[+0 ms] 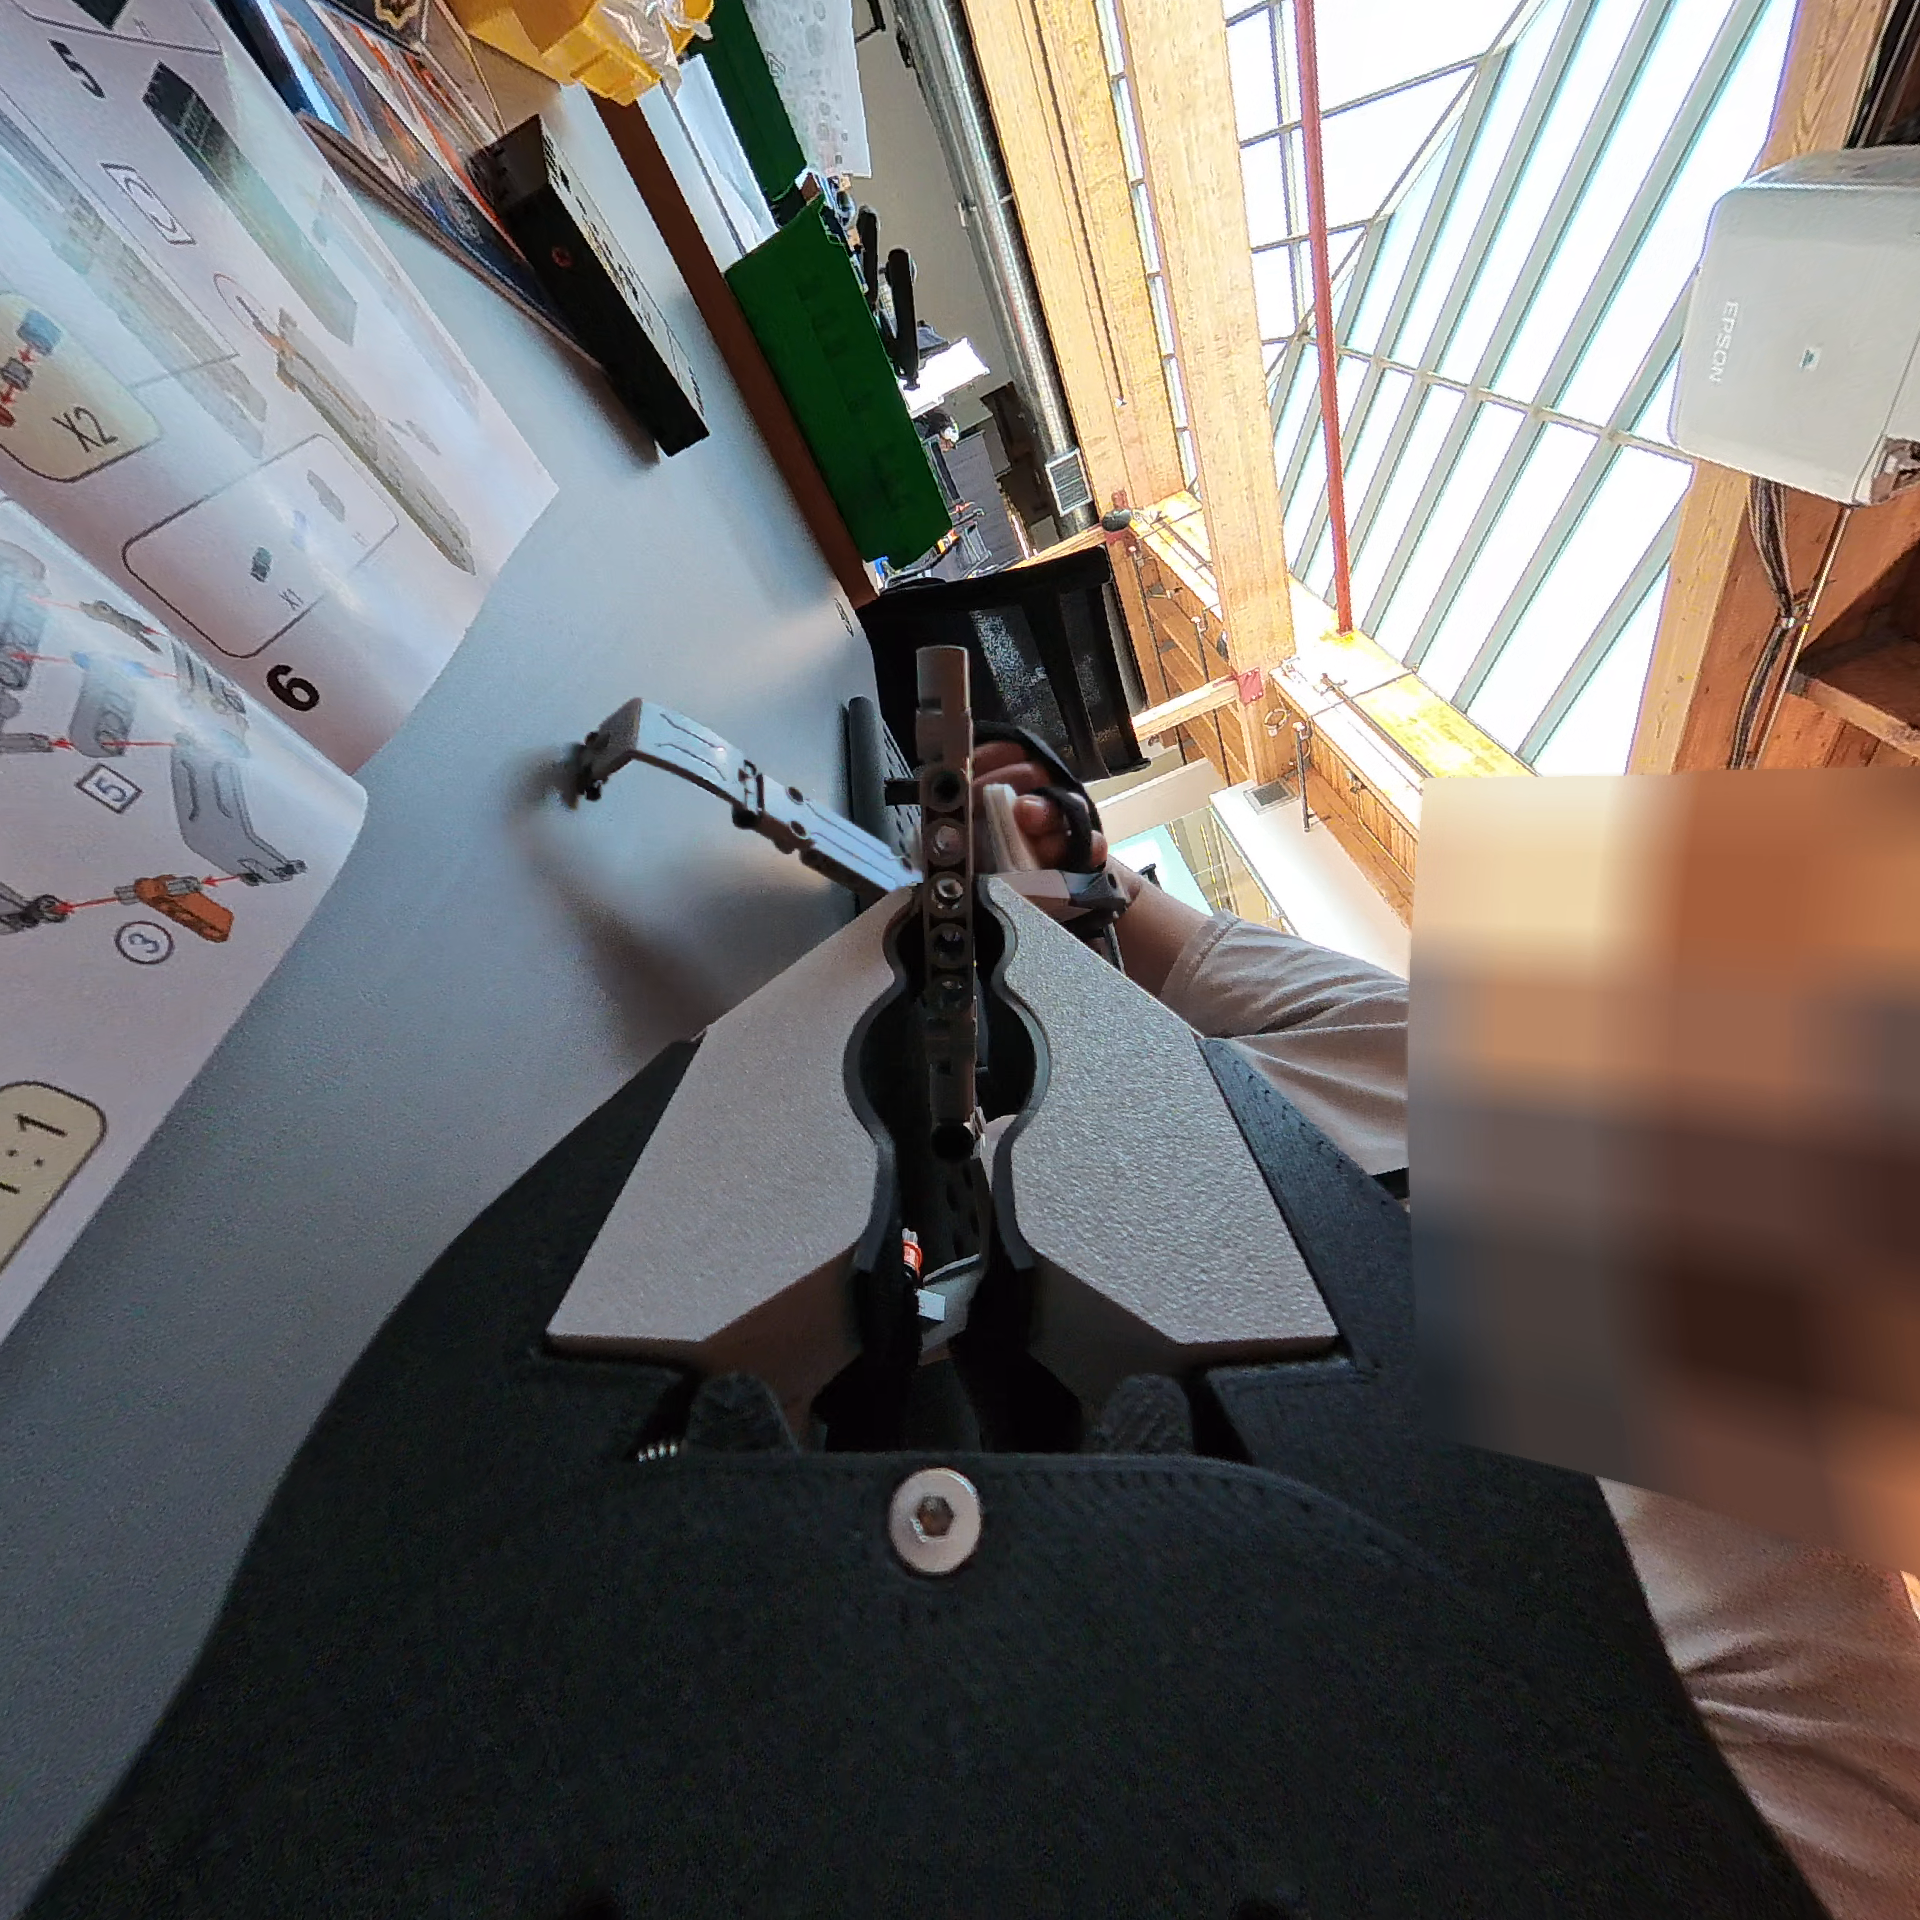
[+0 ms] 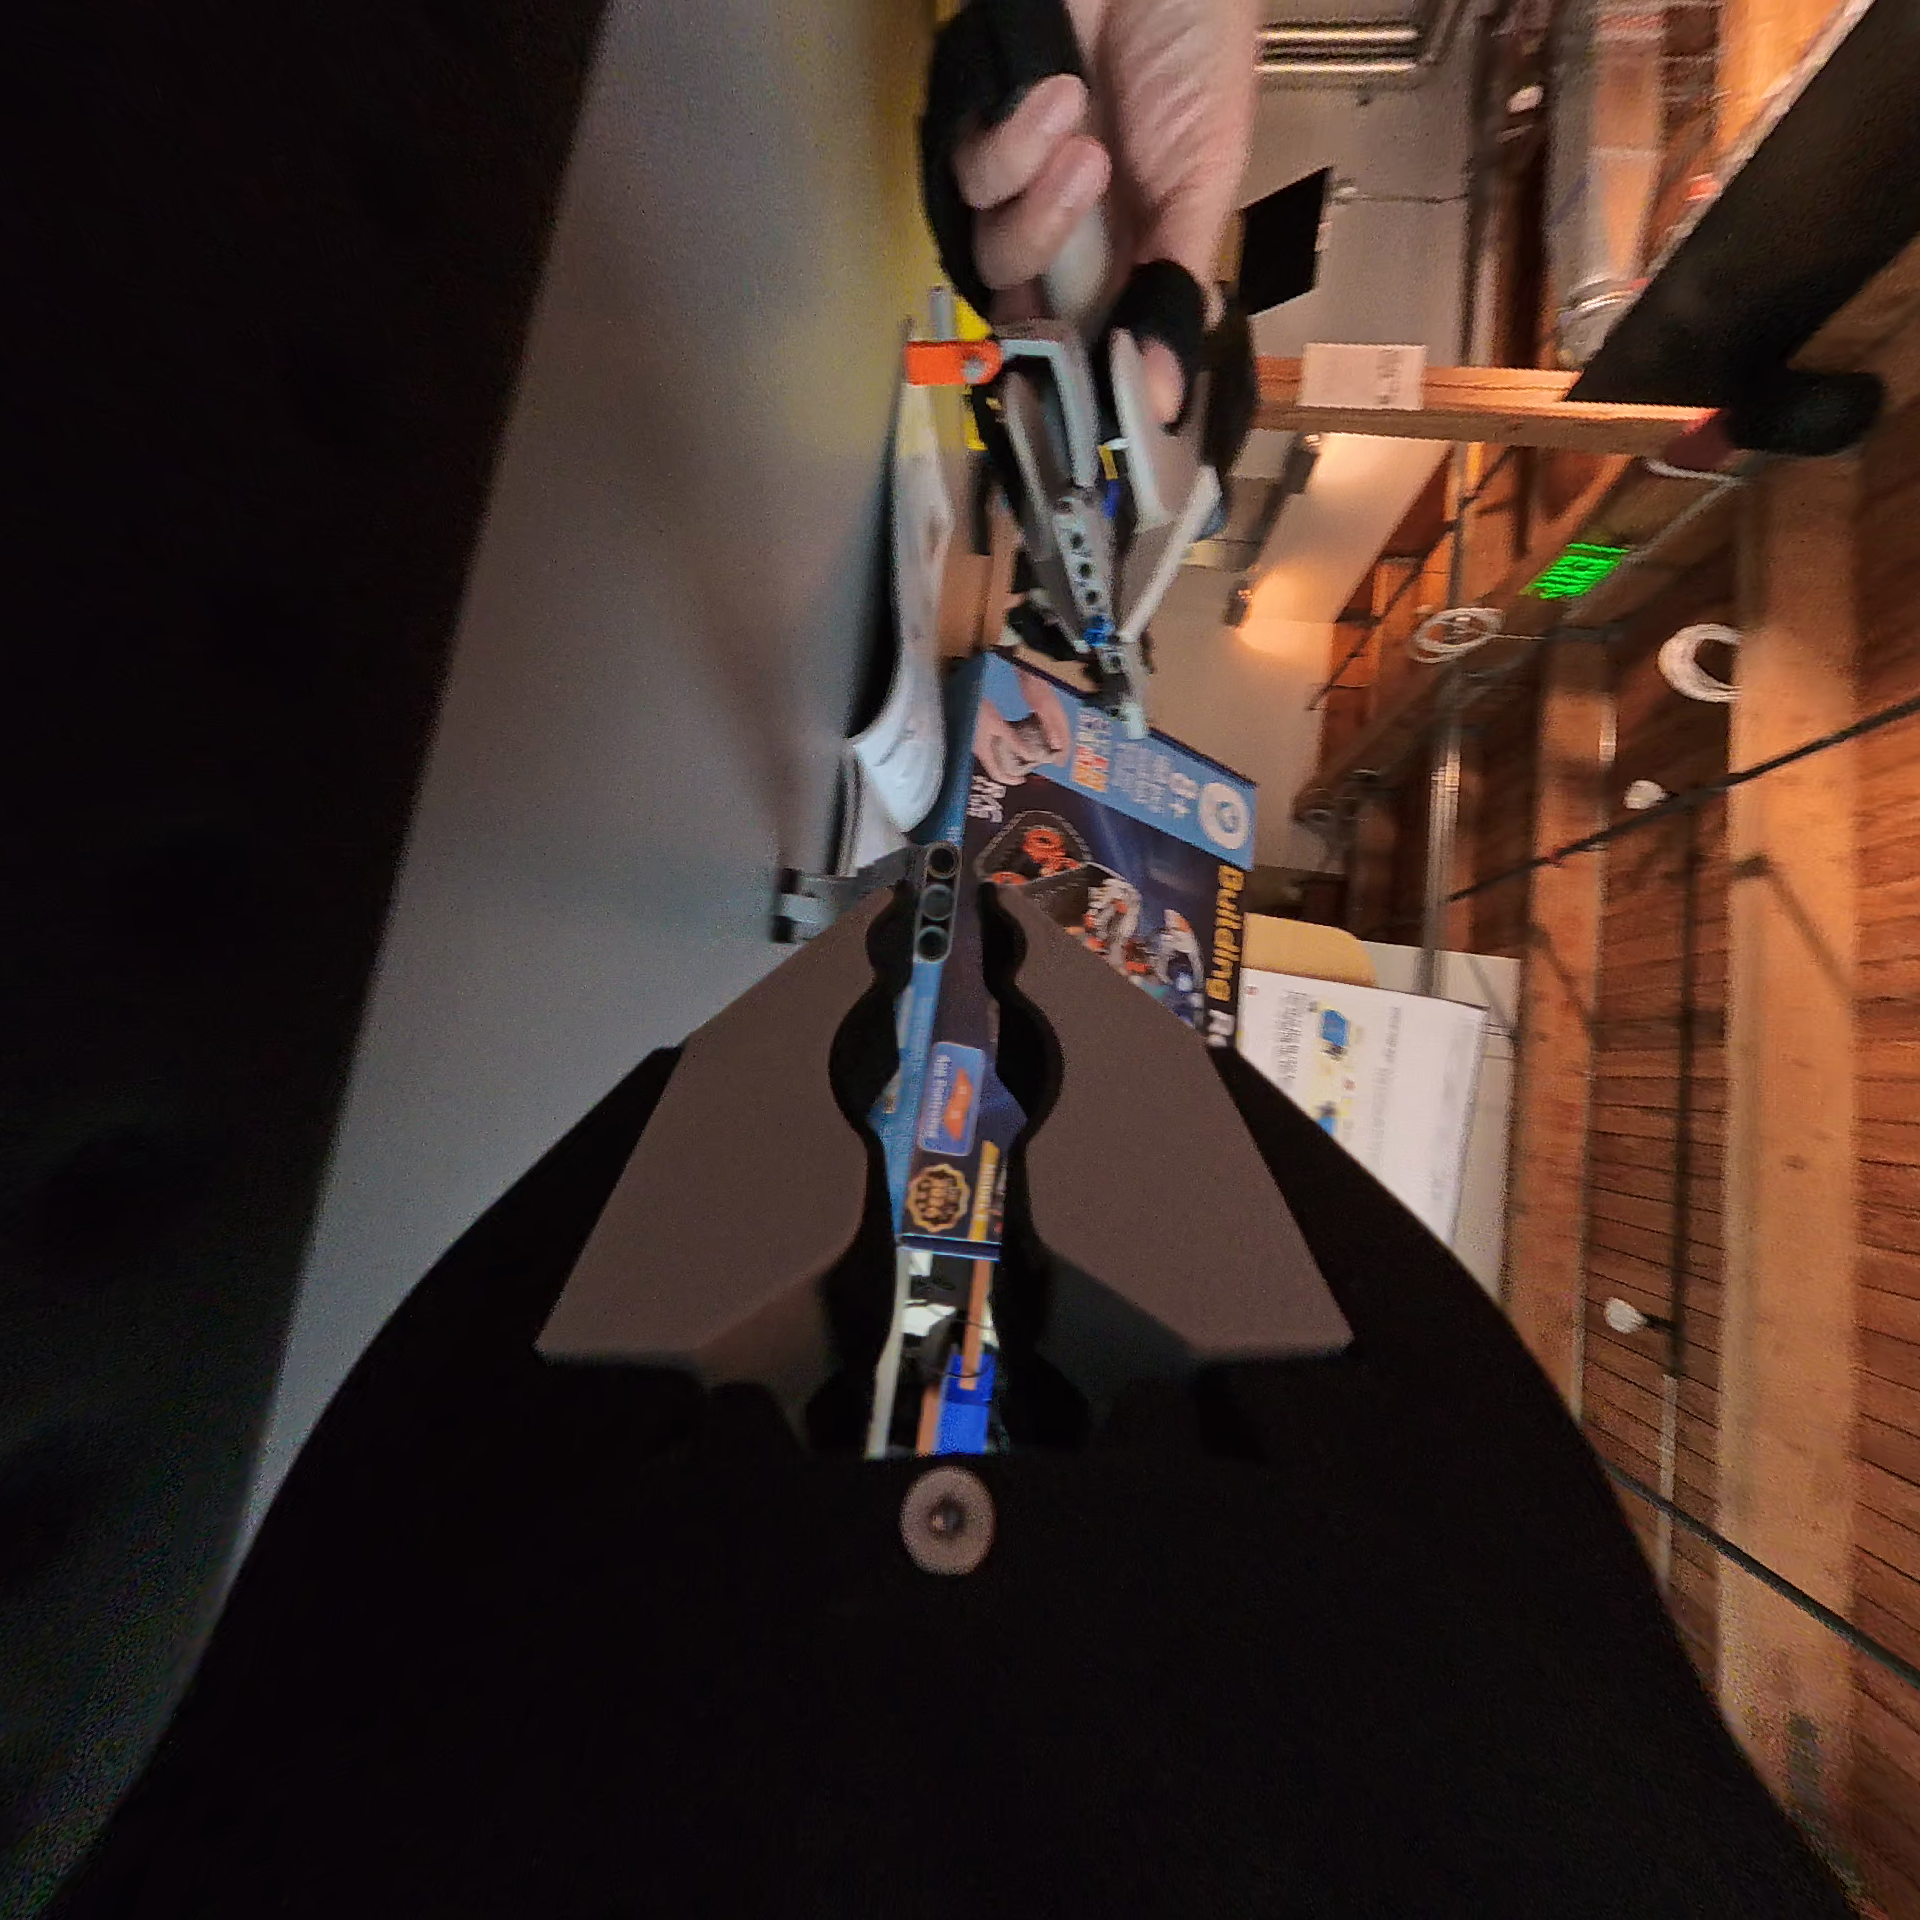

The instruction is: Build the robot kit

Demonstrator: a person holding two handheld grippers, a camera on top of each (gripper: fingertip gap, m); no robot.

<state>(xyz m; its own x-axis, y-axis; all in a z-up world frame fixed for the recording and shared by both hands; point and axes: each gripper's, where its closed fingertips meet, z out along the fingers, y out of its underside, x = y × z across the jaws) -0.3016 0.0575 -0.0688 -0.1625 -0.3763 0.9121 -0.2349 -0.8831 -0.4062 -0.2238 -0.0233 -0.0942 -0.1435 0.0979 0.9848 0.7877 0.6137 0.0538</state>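
Note:
In the left wrist view my left gripper [image 1: 943,894] is shut on a dark grey toy beam with holes [image 1: 943,727] that sticks up past the fingertips. A light grey panel piece [image 1: 717,769] joins the beam and reaches left down to the grey table [image 1: 520,987]. A gloved hand [image 1: 1039,821] is just behind the beam. In the right wrist view my right gripper [image 2: 943,904] is closed on a short dark beam with three holes [image 2: 932,899]; a grey piece [image 2: 805,904] on it touches the table [image 2: 675,520]. Farther off, a gloved hand [image 2: 1049,177] holds a grey toy assembly [image 2: 1081,499] with an orange connector [image 2: 945,364].
Printed building instruction sheets [image 1: 260,416] lie on the table to the left. A black box [image 1: 603,291], a green bin [image 1: 831,384] and a black chair [image 1: 1018,644] stand beyond. A blue toy kit box [image 2: 1122,831] stands ahead of the right gripper, with a white printed box [image 2: 1371,1070] behind. Spacing between my two grippers at the tips: around 12 cm.

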